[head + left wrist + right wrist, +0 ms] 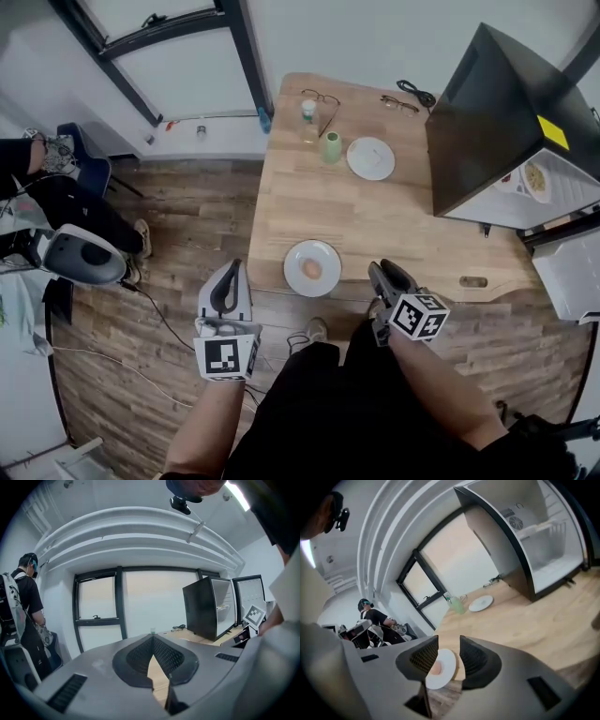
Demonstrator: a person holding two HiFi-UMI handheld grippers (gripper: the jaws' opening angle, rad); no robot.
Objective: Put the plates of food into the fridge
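Near plate [312, 267] is sat at the table [375, 217] edge, just left of the right gripper [382, 273], whose empty jaws are held apart and aimed at it; the left gripper [231, 274] is pinched shut on nothing, a touch farther off, so the right one's probably favoured.

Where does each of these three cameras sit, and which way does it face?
Head view: on the person's head, facing steeply down at table, near plate, fridge; forearms, legs, left gripper, right gripper show.
Left gripper view: on that gripper, facing level toward the window; its shut jaws show.
Right gripper view: on that gripper, tilted down at the near plate; its open jaws show.
Shared: head and right gripper views both show that plate.
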